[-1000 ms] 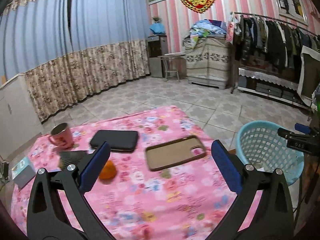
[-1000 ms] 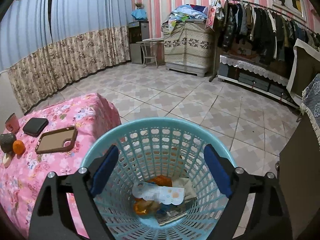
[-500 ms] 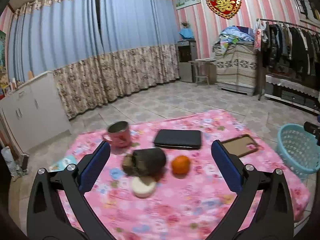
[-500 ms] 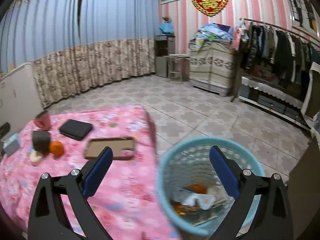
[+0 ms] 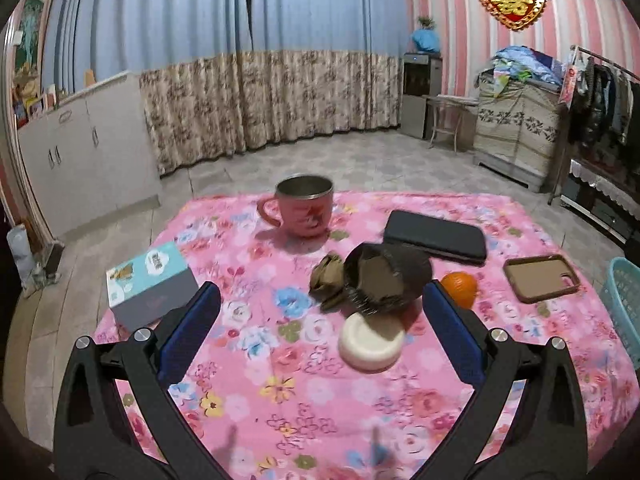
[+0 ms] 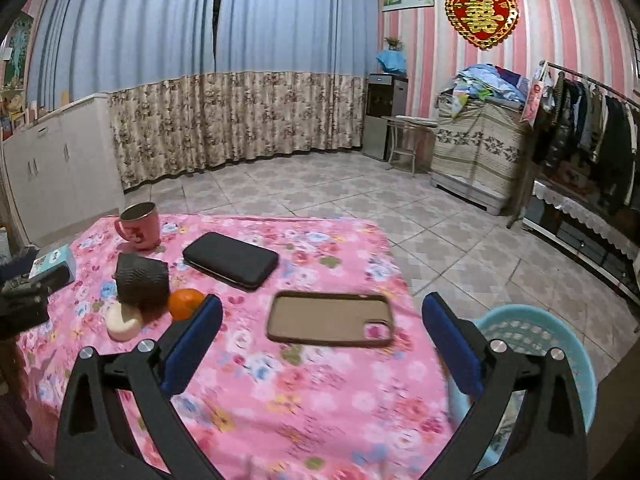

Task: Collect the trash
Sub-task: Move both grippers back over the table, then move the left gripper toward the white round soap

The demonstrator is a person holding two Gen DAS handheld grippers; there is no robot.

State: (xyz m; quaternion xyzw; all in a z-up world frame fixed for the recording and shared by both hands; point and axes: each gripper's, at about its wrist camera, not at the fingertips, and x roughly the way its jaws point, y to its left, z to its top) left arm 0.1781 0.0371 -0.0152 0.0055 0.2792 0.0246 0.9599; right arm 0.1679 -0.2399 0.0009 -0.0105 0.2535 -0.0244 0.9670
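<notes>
Trash: a crumpled brown wad (image 5: 327, 280) lay mid-table, touching a tipped dark cup (image 5: 386, 280).
Bearing: dead ahead of the left gripper (image 5: 320, 340), between its fingers' lines.
Left gripper: wide open, empty.
Right gripper (image 6: 322, 346): wide open, empty, farther off over the phone case (image 6: 330, 319).
Basket (image 6: 532, 328): on the floor, right of the table (image 6: 320, 400).

room walled in pink-and-white stripes (image 6: 568, 20), hung with a red heart ornament (image 6: 482, 14) and closed blue curtains (image 6: 200, 64) banded in floral beige. floor laid in patterned grey tile (image 6: 440, 240); white cabinets (image 5: 80, 152) set at left. a cloth-draped chest (image 6: 476, 152) and a clothes rack (image 6: 592, 120) are placed along the right wall.
</notes>
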